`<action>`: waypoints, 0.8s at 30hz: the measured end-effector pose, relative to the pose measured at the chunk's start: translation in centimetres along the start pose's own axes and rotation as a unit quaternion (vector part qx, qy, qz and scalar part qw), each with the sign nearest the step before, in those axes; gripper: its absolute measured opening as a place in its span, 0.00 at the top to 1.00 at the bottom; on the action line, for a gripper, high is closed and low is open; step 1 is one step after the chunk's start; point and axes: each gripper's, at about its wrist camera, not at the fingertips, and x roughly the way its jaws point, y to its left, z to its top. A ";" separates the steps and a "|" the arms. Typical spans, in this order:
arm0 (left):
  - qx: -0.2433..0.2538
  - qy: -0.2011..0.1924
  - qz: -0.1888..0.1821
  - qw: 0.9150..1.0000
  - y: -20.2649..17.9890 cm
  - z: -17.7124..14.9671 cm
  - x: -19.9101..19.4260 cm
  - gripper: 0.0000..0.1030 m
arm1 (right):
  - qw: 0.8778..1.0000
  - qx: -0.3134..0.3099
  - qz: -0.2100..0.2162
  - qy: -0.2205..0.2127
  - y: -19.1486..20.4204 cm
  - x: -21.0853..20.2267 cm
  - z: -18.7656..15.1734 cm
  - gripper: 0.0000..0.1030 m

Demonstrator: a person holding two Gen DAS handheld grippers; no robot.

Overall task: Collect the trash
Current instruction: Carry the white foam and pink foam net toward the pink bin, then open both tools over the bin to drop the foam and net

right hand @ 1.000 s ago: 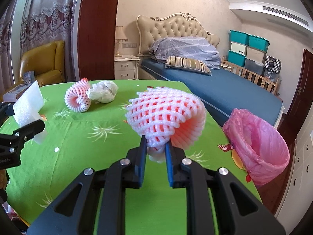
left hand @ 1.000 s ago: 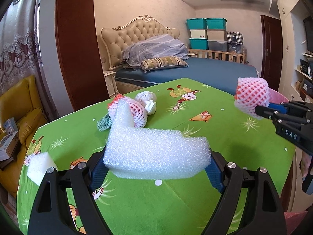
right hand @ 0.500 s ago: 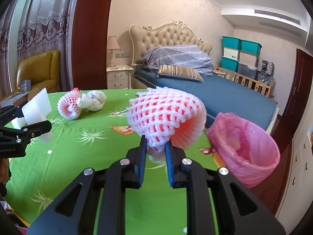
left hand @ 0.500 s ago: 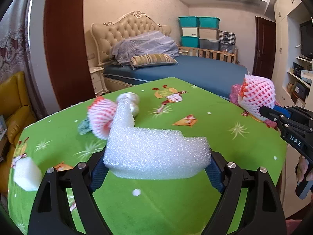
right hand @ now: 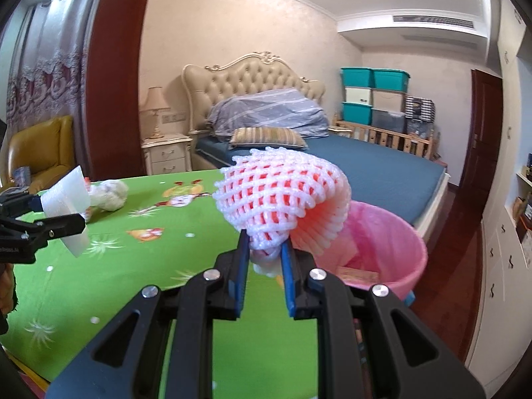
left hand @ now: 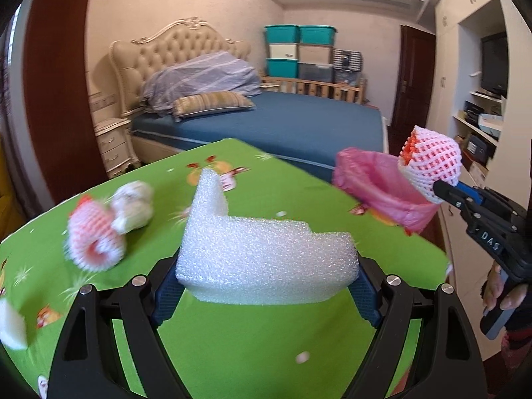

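Note:
My left gripper (left hand: 266,286) is shut on a white foam block (left hand: 266,259), held above the green tablecloth (left hand: 232,349). My right gripper (right hand: 264,259) is shut on a pink foam fruit net (right hand: 282,196), pinched at its lower end. The net hangs just left of a bin lined with a pink bag (right hand: 389,236) beyond the table's right edge. In the left wrist view the right gripper (left hand: 442,193) holds that net (left hand: 430,163) over the pink bag (left hand: 375,193). Another fruit net (left hand: 94,242) and a crumpled white wad (left hand: 134,206) lie on the table.
A small white foam piece (left hand: 11,326) lies at the table's left edge. A bed (right hand: 365,166) stands behind the table, a nightstand (right hand: 168,153) and a yellow armchair (right hand: 43,149) to the left. White cabinets (left hand: 482,133) line the right wall.
Both grippers swung right with their loads. The pink bin has come close under the right gripper's net, and the table trash has slid left in both views.

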 end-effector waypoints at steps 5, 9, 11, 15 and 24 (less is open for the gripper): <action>0.029 0.003 -0.024 0.999 -3.7 2.3 2.7 0.23 | 0.999 -0.015 -0.030 0.005 -2.9 0.9 -0.2 0.82; 0.042 0.003 -0.049 0.998 -7.0 5.1 5.7 0.23 | 0.999 -0.018 -0.044 0.013 -5.3 2.1 0.0 0.82; 0.044 0.002 -0.060 0.997 -8.4 6.5 7.1 0.23 | 0.998 -0.024 -0.052 0.017 -6.3 3.0 0.3 0.82; 0.038 -0.001 -0.096 0.995 -11.6 10.3 10.5 0.23 | 0.998 -0.019 -0.055 0.028 -8.7 5.0 0.6 0.81; -0.003 0.020 -0.147 0.989 -17.3 16.0 18.1 0.23 | 0.997 0.015 -0.061 0.046 -13.6 9.4 0.8 0.79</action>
